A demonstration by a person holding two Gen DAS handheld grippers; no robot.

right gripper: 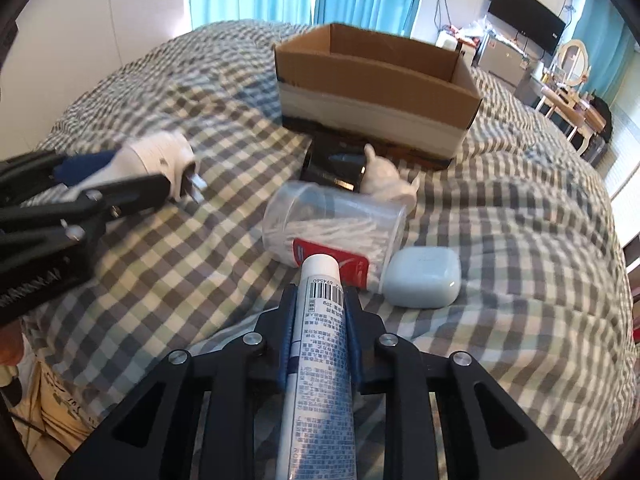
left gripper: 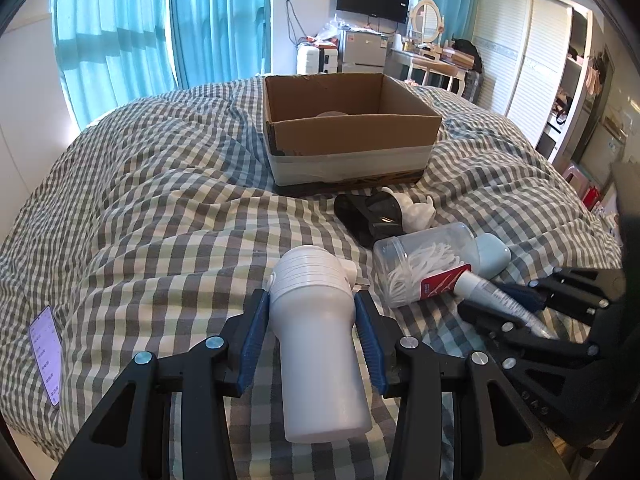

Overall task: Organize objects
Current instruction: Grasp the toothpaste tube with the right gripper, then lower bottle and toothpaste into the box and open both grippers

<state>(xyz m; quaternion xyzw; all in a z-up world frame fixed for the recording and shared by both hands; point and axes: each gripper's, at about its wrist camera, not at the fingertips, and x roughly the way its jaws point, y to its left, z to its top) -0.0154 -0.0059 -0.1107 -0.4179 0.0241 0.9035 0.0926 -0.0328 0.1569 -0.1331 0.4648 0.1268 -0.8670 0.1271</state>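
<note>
the left gripper (left gripper: 312, 312) pinches a white plug adapter (left gripper: 316, 336) between its blue pads (left gripper: 252, 340), the ribbed head pointing toward 12 o'clock and its prongs showing at the far end in the right wrist view. the right gripper (right gripper: 320, 308) is clamped on a white tube (right gripper: 320, 360) with a barcode and small print, its cap end aimed at 12 o'clock; the pads press both sides of the tube.

the open cardboard box (left gripper: 348, 120) sits on the checked bed cover (left gripper: 160, 200) at 12 o'clock from the left gripper, well apart from it, with pale tape around its lower wall. something pale and round lies on the box floor, too hidden to name.

between the grippers and the box lies a small cluster: a clear jar of cotton swabs (right gripper: 332, 228) on its side with a red label, just beyond the tube's cap; a pale blue earbud case (right gripper: 422, 278) touching the jar at its 4 o'clock in the right wrist view; a black glossy thing (right gripper: 334, 164) near the box's front wall; and a small white figurine (right gripper: 386, 182) just beside it.

a phone (left gripper: 46, 356) with a lit screen lies on the cover at 9 o'clock from the left gripper.
</note>
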